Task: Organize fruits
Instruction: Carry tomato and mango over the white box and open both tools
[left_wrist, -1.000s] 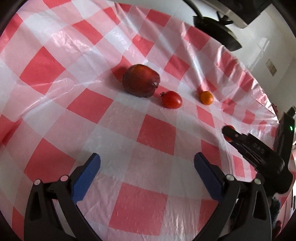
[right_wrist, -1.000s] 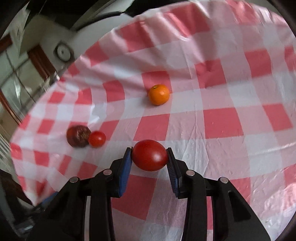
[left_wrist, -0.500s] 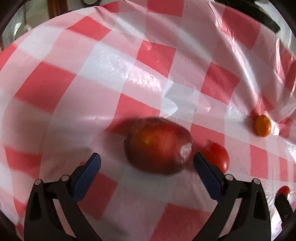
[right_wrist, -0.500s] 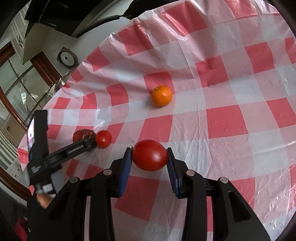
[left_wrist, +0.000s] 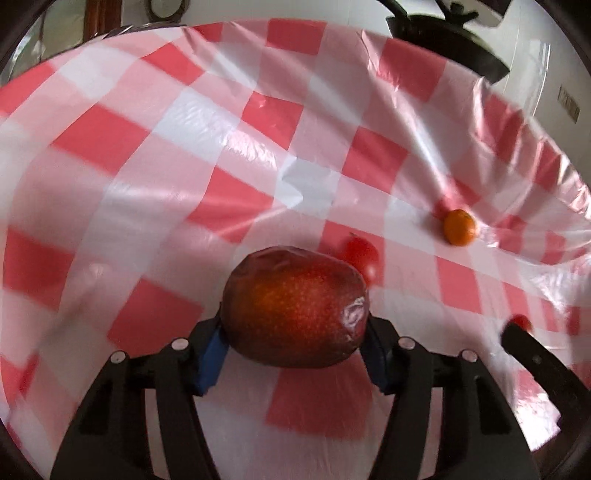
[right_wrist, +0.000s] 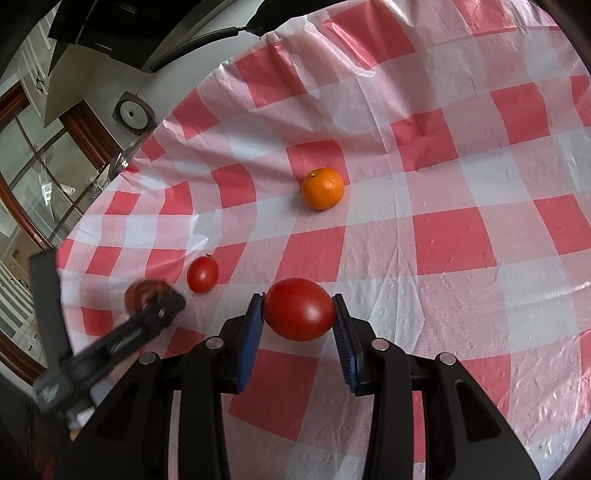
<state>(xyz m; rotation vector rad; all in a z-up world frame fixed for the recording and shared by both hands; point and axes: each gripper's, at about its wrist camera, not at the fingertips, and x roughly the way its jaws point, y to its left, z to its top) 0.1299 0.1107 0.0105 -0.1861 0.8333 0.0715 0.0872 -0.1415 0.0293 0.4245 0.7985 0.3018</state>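
My left gripper is shut on a large dark red apple, its blue pads pressed against both sides. A small red tomato lies just behind the apple and an orange lies farther right. My right gripper is shut on a bigger red tomato and holds it over the tablecloth. In the right wrist view the orange lies ahead, the small tomato to the left, and the left gripper covers part of the apple.
A red and white checked plastic tablecloth covers the table, wrinkled in places. The table's far edge curves near a wall and a dark lamp-like object. A glass-paned door stands beyond the table's left edge. The right gripper's tip shows at the right.
My left gripper has moved forward around the apple and shut on it. The right gripper keeps its hold on the bigger tomato and has barely moved.
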